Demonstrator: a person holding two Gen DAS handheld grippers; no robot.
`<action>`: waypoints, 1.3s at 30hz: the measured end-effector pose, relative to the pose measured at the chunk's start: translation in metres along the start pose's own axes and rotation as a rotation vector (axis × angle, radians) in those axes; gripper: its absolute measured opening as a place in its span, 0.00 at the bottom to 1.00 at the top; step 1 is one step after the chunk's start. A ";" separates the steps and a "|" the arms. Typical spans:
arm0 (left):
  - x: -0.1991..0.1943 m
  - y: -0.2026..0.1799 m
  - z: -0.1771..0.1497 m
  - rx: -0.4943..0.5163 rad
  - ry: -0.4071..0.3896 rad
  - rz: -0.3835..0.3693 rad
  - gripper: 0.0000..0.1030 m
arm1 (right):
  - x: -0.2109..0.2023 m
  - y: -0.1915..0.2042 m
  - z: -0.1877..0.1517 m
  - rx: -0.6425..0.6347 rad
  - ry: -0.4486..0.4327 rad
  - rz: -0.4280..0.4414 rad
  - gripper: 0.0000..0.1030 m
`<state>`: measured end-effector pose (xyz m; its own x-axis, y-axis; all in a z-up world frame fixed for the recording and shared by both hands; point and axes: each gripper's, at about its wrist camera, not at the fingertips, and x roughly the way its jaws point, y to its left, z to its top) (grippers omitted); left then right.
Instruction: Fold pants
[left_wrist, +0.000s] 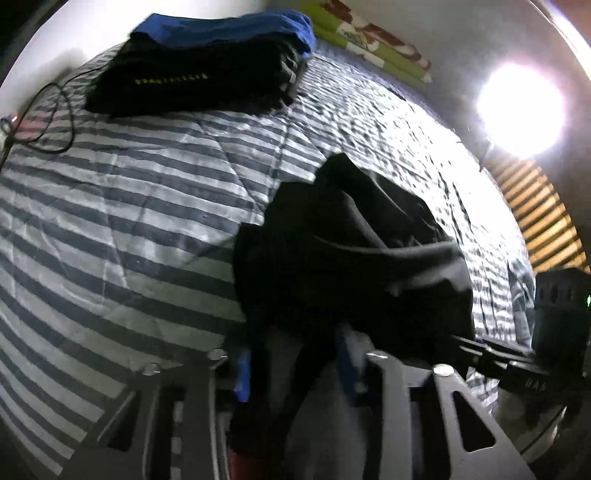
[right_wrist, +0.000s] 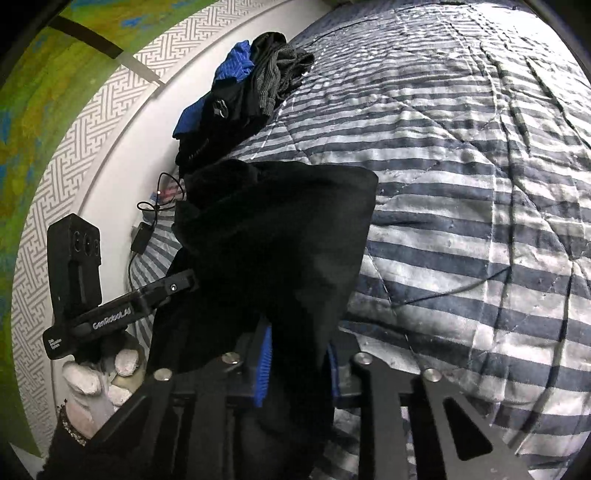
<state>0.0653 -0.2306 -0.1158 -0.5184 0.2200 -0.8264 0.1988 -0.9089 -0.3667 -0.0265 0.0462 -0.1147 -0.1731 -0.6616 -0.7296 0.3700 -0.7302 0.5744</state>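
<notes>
Above the striped bed (left_wrist: 110, 206) | black pants (left_wrist: 351, 240) hang bunched, off the bed | left gripper (left_wrist: 295, 369) and right gripper (right_wrist: 295, 365) both clamp the cloth | risk: thin pinch slips, pants drop crumpled; may snag cable (left_wrist: 55, 122) far left

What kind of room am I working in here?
Most likely a bedroom. The pants hang over a bed with a striped quilt, a stack of folded clothes sits near the wall, and a pillow lies at the far end.

Dim, fisheye-warped frames; lamp (left_wrist: 521, 109) glare washes out, perhaps blurring, edges.
</notes>
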 end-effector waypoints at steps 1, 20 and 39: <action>-0.005 0.001 -0.002 -0.008 -0.007 0.001 0.23 | -0.001 0.002 -0.001 -0.005 -0.004 -0.006 0.17; -0.080 -0.018 -0.008 -0.044 -0.219 -0.045 0.10 | -0.062 0.065 -0.007 -0.144 -0.109 -0.019 0.08; -0.217 0.017 0.150 -0.047 -0.560 0.066 0.05 | -0.078 0.205 0.157 -0.431 -0.284 0.052 0.06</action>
<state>0.0563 -0.3469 0.1215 -0.8633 -0.0698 -0.4999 0.2758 -0.8948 -0.3512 -0.0806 -0.0787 0.1189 -0.3633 -0.7594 -0.5397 0.7171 -0.5978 0.3585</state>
